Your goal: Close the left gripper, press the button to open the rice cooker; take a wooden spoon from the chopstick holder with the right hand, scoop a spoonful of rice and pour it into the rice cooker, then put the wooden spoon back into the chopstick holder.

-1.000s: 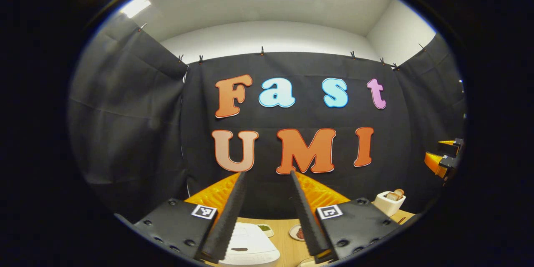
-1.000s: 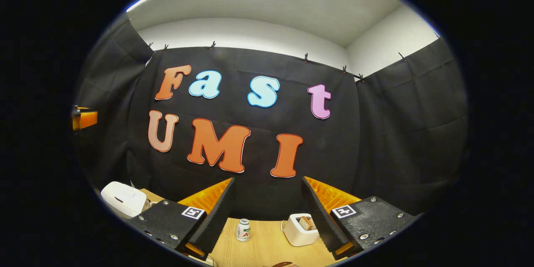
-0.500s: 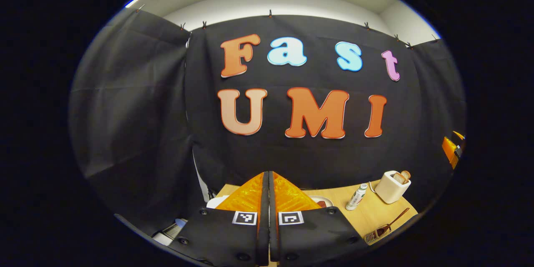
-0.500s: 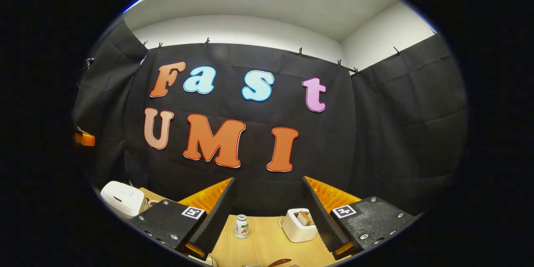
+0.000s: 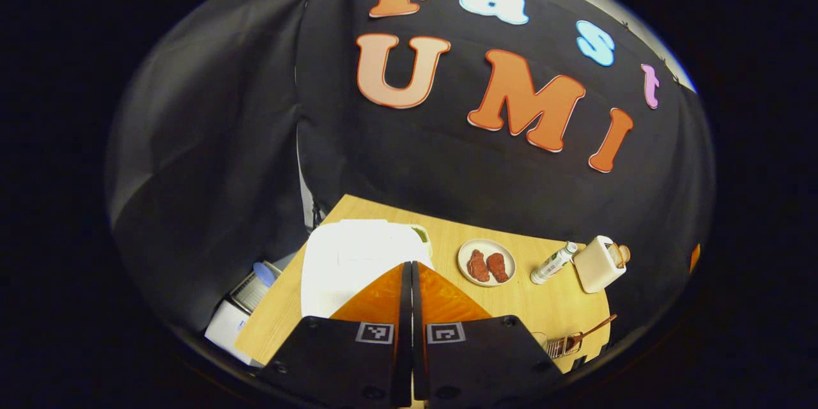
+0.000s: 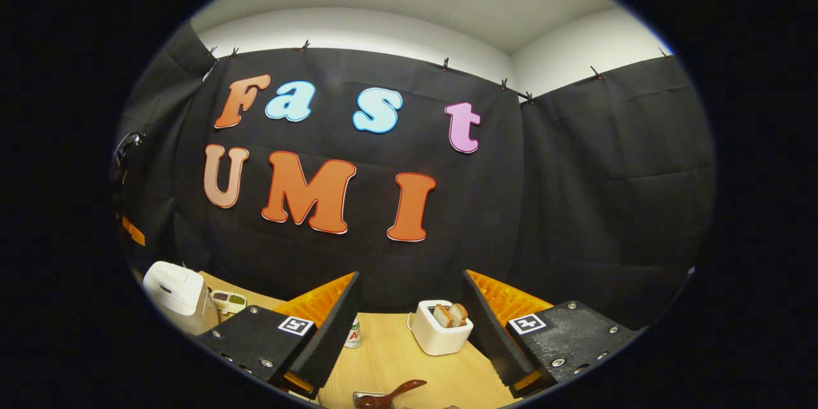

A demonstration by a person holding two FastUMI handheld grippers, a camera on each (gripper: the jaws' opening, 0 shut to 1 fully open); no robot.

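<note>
In the left gripper view my left gripper (image 5: 410,264) is shut with nothing between its fingers, its tips hanging over the closed white rice cooker (image 5: 348,255) at the table's left end. The wire chopstick holder (image 5: 557,347) with the wooden spoon (image 5: 594,330) sticking out of it stands at the near right. In the right gripper view my right gripper (image 6: 410,276) is open and holds nothing. The wooden spoon (image 6: 391,392) and its holder (image 6: 364,400) lie just below it. The rice cooker (image 6: 171,289) is far left.
On the wooden table (image 5: 530,297) stand a plate (image 5: 487,262) with two red pieces of meat, a small bottle (image 5: 553,262) and a white toaster (image 5: 597,263) with bread. A small divided dish (image 6: 227,298) sits beside the cooker. Boxes (image 5: 239,307) lie off the table's left edge.
My left gripper went from open to shut and has tipped down over the rice cooker. The right gripper stayed open and dipped slightly, bringing the toaster and spoon further into view.
</note>
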